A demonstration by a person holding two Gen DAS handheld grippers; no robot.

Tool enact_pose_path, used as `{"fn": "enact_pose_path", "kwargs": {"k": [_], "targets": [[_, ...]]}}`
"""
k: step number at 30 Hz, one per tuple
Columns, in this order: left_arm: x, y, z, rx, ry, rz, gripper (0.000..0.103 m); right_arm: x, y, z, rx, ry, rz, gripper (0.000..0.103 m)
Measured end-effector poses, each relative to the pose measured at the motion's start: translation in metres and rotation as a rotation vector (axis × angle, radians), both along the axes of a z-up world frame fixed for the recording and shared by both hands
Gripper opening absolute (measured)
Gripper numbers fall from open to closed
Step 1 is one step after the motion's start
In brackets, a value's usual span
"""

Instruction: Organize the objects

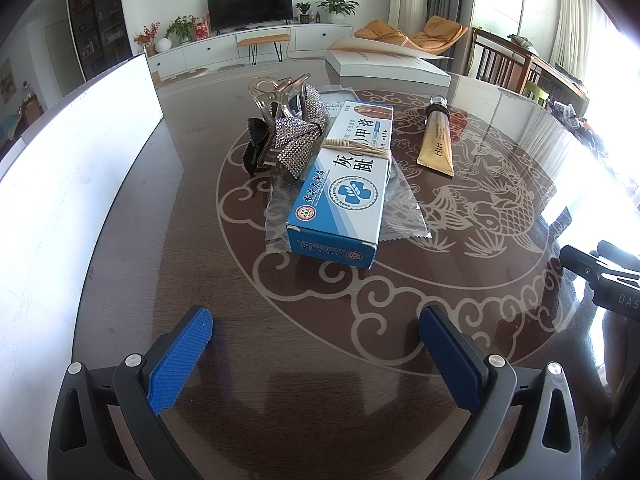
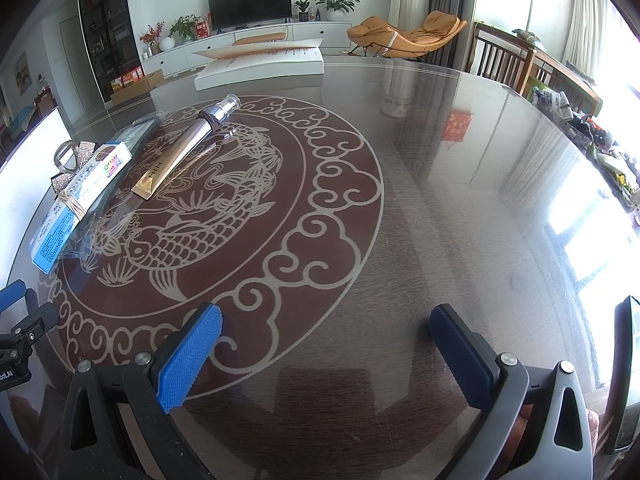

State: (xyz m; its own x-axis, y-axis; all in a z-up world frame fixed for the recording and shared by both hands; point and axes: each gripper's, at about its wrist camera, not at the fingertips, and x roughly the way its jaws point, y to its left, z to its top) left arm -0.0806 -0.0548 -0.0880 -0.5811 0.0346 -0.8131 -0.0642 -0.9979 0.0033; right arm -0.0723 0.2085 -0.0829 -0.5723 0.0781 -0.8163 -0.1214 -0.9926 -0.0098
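A blue and white ointment box [image 1: 344, 184] with a rubber band around it lies on a clear plastic wrapper [image 1: 276, 216] in the middle of the table. A hair claw with a rhinestone bow [image 1: 292, 132] rests against the box's left side. To the right lies a gold tube [image 1: 437, 142] with a clear cap. My left gripper [image 1: 316, 356] stands open, short of the box, holding nothing. My right gripper [image 2: 326, 354] is open over bare table, with the tube [image 2: 180, 152] and box [image 2: 76, 204] far to its left.
A large white board [image 1: 72, 184] stands along the table's left edge. A thick open book [image 1: 384, 62] lies at the far side. The dark glass tabletop [image 2: 460, 184] has a fish pattern. The other gripper's body [image 1: 600, 276] shows at the right edge.
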Motion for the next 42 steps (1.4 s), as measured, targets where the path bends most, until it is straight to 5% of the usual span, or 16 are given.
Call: {"fn": "enact_pose_path", "kwargs": {"k": [19, 23, 27, 32, 33, 34, 35, 42], "targets": [[-0.001, 0.000, 0.001, 0.004, -0.034, 0.017, 0.103, 0.000, 0.000, 0.000, 0.000, 0.000, 0.000, 0.103], [-0.001, -0.007, 0.022, 0.138, -0.032, 0.004, 0.103, 0.000, 0.000, 0.000, 0.000, 0.000, 0.000, 0.103], [-0.037, 0.004, 0.045, 0.071, -0.010, 0.006, 0.103, 0.000, 0.000, 0.000, 0.000, 0.000, 0.000, 0.103], [-0.084, 0.014, 0.035, 0.165, -0.055, -0.083, 0.103, 0.000, 0.000, 0.000, 0.000, 0.000, 0.000, 0.103], [-0.086, 0.016, 0.031, 0.152, -0.055, -0.097, 0.088, 0.000, 0.000, 0.000, 0.000, 0.000, 0.000, 0.103], [-0.087, 0.019, 0.029, 0.124, -0.054, -0.102, 0.054, 0.000, 0.000, 0.000, 0.000, 0.001, 0.000, 0.103], [-0.086, 0.020, 0.026, 0.097, -0.055, -0.096, 0.042, 0.000, 0.000, 0.000, 0.000, 0.001, 0.000, 0.103], [0.005, 0.002, 0.041, 0.162, 0.027, -0.006, 0.043, 0.000, 0.000, 0.000, 0.000, 0.001, 0.000, 0.103]]}}
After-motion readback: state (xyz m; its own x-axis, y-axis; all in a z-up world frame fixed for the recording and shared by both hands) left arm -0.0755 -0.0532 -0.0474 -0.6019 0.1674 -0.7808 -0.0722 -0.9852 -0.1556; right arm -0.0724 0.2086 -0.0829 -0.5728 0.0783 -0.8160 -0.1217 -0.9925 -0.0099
